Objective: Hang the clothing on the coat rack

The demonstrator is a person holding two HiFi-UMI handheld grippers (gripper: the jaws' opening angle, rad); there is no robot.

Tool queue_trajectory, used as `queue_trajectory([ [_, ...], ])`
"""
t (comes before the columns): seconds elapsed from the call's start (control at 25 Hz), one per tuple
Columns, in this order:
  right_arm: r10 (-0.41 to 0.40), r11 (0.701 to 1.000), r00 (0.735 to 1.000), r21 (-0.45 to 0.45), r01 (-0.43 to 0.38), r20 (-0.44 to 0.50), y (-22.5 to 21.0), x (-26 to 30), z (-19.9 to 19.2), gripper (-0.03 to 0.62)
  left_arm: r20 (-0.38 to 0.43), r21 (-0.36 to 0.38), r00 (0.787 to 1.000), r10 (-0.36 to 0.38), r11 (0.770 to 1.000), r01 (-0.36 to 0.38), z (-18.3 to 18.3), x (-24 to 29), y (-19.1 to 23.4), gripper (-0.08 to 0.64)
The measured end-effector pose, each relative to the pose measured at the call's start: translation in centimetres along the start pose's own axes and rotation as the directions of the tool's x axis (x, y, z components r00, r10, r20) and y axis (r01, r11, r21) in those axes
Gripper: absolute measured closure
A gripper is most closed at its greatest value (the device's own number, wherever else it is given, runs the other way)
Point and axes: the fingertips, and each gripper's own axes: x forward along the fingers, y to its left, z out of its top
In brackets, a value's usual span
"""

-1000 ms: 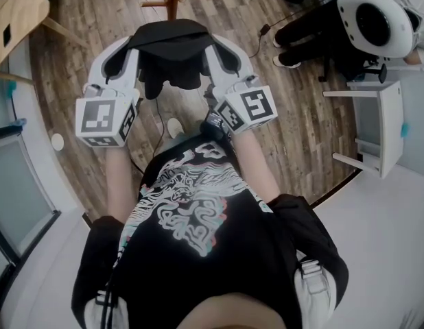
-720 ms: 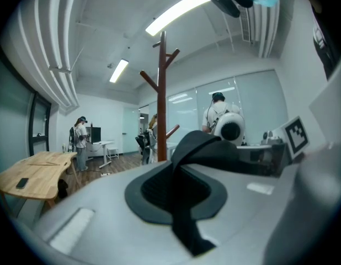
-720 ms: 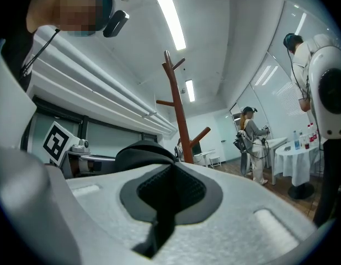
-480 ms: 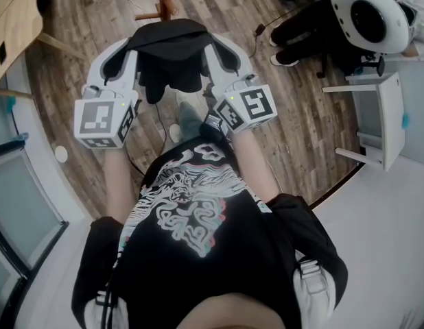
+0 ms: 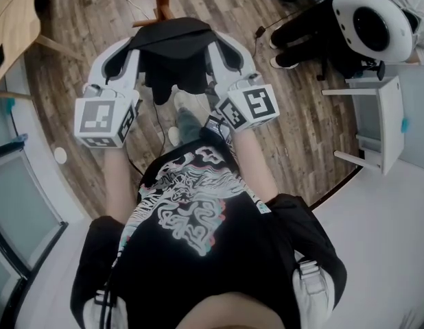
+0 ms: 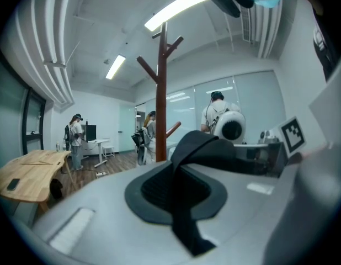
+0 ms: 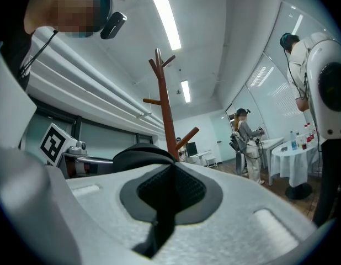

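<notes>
A plank floor (image 5: 301, 115) is seen beneath everything in the head view, and a wooden worktop (image 5: 16, 12) is cut off by the upper left corner. The coat rack (image 6: 160, 93), a brown wooden post with upward-slanting pegs, is seen standing upright ahead of both tongs in the two gripper views. Its foot is seen at the top edge of the head view, just beyond the clothing.

The clothing (image 5: 172, 53), a black garment, is held off the floor and stretched between the two tongs, its middle hanging below them. None of it is hung on the pegs.

The left tongs (image 5: 130, 50) are closed on one edge of the garment. In the left gripper view a band of black cloth is pinched between the pressed-together jaws and runs off to the right. The right tongs (image 5: 219, 46) are likewise closed on the opposite edge, with a fold of black cloth clamped between the jaws. Both tongs are held side by side in front of the person's chest and pointed toward the rack.
</notes>
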Motion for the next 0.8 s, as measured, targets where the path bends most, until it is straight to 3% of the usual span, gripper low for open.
queue_trajectory([
  [0.8, 0.050, 0.999, 0.999, 0.005, -0.050, 0.014, -3.6, 5.6, 1.1, 0.584, 0.005, 0.011, 0.999, 0.038, 0.999, -0.038, 1.9, 4.7, 3.5, 0.557],
])
